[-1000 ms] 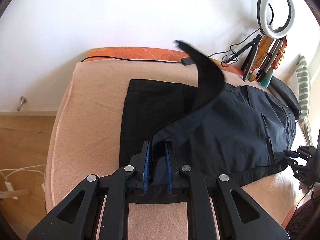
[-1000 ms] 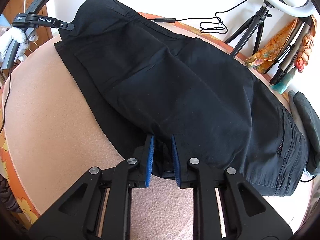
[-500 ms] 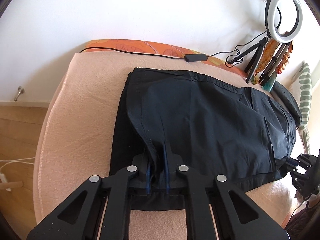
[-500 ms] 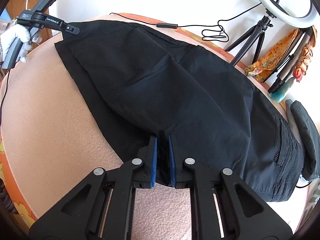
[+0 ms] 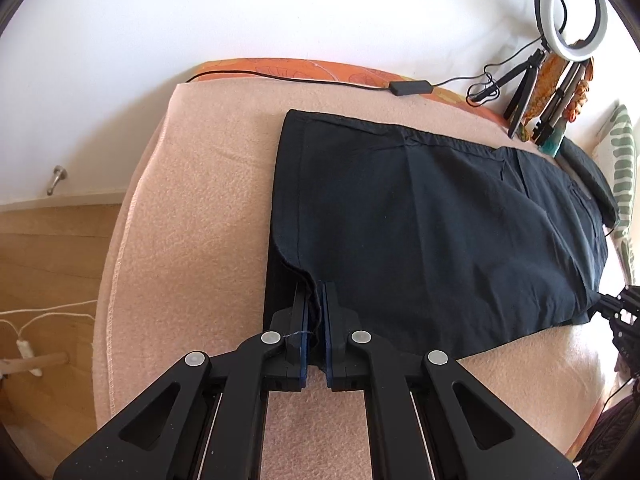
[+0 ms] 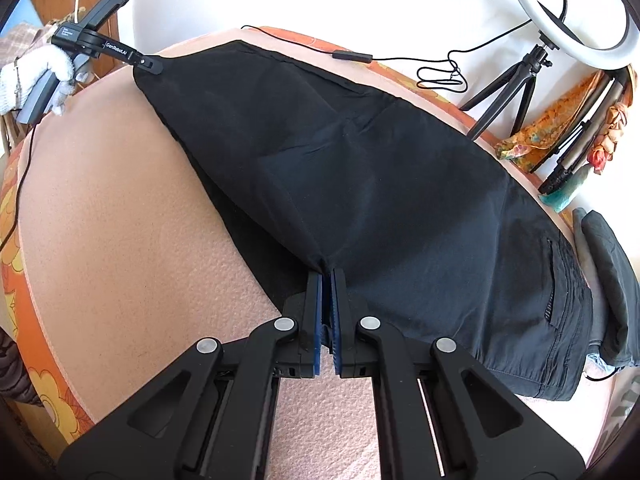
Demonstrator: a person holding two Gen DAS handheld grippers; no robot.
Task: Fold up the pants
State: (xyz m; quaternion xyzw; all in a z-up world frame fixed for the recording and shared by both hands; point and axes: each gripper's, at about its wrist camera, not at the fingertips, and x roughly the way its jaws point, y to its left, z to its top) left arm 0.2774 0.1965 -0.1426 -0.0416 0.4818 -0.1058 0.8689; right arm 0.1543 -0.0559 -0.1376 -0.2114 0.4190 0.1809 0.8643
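Black pants (image 5: 420,224) lie lengthwise on a peach blanket (image 5: 192,200), one leg folded over the other. My left gripper (image 5: 315,292) is shut on the near hem corner of the top leg, low over the blanket. My right gripper (image 6: 328,276) is shut on the near edge of the pants (image 6: 360,184) about mid-length. In the right wrist view the left gripper (image 6: 150,65) shows at far left, held by a white-gloved hand, pinching the hem corner. The right gripper shows at the right edge of the left wrist view (image 5: 612,304).
A ring light on a tripod (image 6: 568,12), a cable with an inline box (image 6: 352,55) and colourful items (image 6: 560,136) stand along the far wall. A dark folded garment (image 6: 612,272) lies beyond the waistband. The orange patterned bed edge (image 6: 24,320) drops off at left.
The top leg, first lifted and flapping in the air, has come down flat onto the lower leg. Both grippers lowered toward the blanket and stayed shut on the fabric.
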